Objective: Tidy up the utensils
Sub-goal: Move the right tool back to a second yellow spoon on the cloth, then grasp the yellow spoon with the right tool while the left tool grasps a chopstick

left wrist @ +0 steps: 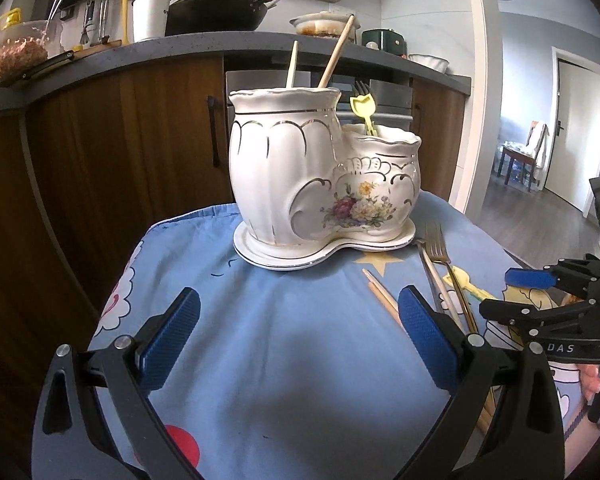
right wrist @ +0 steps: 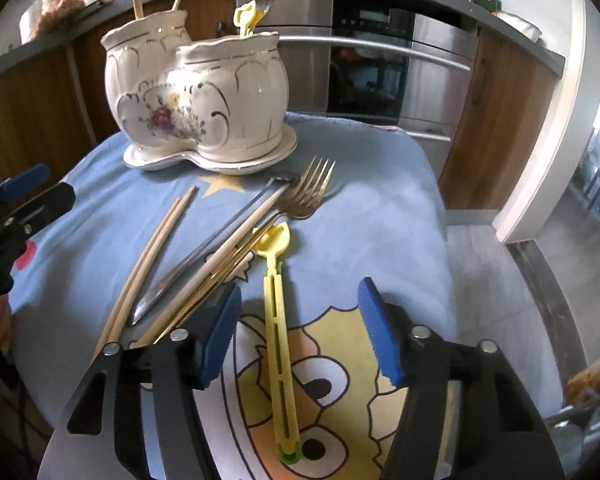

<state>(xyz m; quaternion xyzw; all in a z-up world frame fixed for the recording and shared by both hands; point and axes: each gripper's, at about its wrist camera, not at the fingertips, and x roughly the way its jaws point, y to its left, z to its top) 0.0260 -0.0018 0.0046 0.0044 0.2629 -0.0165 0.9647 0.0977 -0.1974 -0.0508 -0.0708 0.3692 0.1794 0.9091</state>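
Observation:
A white floral ceramic holder (left wrist: 300,172) (right wrist: 204,96) with two compartments stands on a blue cartoon cloth (left wrist: 292,360). Its tall side holds a chopstick (left wrist: 336,52) and a pale stick. A yellow plastic utensil (left wrist: 364,110) and a dark fork are in its low side. Loose on the cloth lie a chopstick pair (right wrist: 156,248), a metal spoon (right wrist: 228,226), a gold fork (right wrist: 308,196) and a yellow plastic fork (right wrist: 278,340). My right gripper (right wrist: 299,286) is open and straddles the yellow fork's handle without touching it. My left gripper (left wrist: 300,300) stands open over bare cloth in front of the holder.
Behind the table run wooden cabinets (left wrist: 112,140), a steel oven (right wrist: 364,64) and a grey counter (left wrist: 236,42) with a wok, a pot and jars. The cloth drops off at the table's right edge (right wrist: 444,216), with floor beyond.

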